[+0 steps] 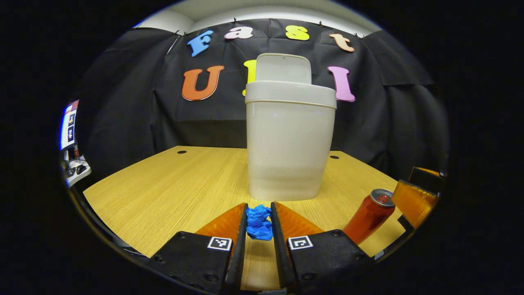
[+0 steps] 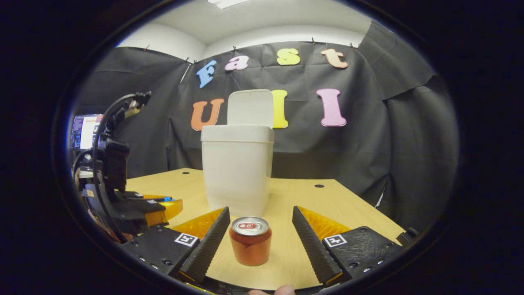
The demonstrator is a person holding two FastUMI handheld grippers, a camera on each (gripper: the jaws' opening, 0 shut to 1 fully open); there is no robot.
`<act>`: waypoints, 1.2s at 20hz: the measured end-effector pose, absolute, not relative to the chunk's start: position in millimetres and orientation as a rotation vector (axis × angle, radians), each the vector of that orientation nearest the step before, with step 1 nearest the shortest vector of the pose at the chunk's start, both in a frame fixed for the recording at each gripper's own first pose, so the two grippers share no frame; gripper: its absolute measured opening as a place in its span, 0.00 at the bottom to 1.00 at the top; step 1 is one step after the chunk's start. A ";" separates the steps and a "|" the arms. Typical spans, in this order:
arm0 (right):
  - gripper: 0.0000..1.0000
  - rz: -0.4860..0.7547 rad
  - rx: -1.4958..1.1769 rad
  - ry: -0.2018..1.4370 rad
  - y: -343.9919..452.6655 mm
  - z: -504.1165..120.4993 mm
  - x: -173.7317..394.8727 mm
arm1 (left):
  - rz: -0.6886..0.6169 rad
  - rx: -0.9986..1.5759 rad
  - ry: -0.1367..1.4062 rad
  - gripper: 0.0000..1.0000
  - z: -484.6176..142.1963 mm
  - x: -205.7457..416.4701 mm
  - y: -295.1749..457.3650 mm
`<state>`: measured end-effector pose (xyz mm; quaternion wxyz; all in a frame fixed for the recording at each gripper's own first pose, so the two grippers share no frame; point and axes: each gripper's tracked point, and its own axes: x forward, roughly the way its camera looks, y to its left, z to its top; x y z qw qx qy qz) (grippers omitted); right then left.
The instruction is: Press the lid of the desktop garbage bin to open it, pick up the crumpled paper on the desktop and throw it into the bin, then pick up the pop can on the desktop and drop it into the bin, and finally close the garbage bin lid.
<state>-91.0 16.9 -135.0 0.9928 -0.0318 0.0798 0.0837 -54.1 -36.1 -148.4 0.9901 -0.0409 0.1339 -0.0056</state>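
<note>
Blue crumpled paper (image 1: 259, 222) | pinched between left hand-held gripper (image 1: 258, 213) fingers

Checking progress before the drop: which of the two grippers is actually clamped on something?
The left gripper: shut on the blue crumpled paper. The right gripper is open around the pop can.

Two hand-held grippers. Left gripper (image 1: 258, 223): black textured finger mounts dotted with dark screws, each bearing a square black-and-white marker, translucent orange wedge panels behind slim ribbed fingers (image 1: 241, 241). Right gripper (image 2: 260, 233): same black mounts with screws and square markers, orange panels, fingers (image 2: 206, 246) with sawtooth-ridged faces. Seen from the right gripper view, at far left: the left gripper's black boxy body, orange panel and a black cable (image 2: 107, 119) looping in an arc above.
</note>
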 end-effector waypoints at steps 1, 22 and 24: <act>0.98 0.172 -0.061 0.181 18.9 -142.1 -90.4 | -0.007 -0.085 0.256 0.36 -143.2 -54.0 -34.1; 0.98 0.155 -0.008 0.411 27.8 -222.9 -77.3 | 0.024 -0.068 0.111 0.36 -79.4 -45.5 -8.8; 0.95 0.151 -0.007 0.437 28.6 -228.4 -77.6 | 0.021 -0.063 0.099 0.36 -74.4 -45.4 -7.9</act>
